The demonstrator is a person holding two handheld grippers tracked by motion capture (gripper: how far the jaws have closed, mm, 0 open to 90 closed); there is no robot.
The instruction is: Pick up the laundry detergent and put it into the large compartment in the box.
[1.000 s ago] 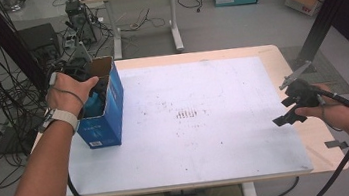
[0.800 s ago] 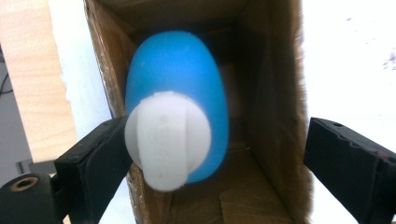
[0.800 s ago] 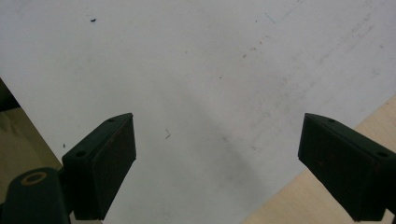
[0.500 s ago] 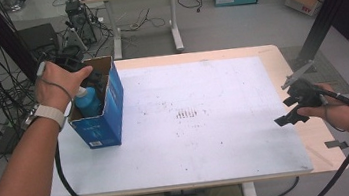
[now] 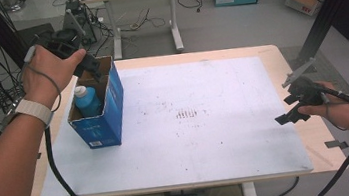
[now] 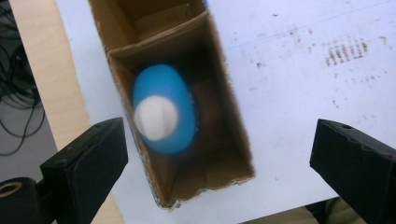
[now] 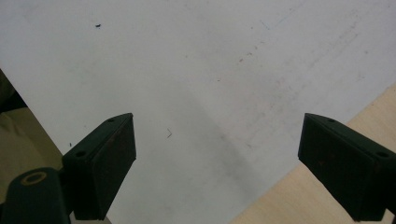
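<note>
Blue bottle (image 6: pixel 163 109) upright in the cardboard box (image 5: pixel 112 98), left gripper (image 6: pixel 219 172) jaws just opened wide above.

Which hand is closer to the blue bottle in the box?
Left. The left tool hangs open right above the blue bottle in the box; the right tool is far across the table.

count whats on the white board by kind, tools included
blue bottle with white cap: 1
blue cardboard box: 1
hand-held tools, left tool and right tool: 2
total: 4
</note>
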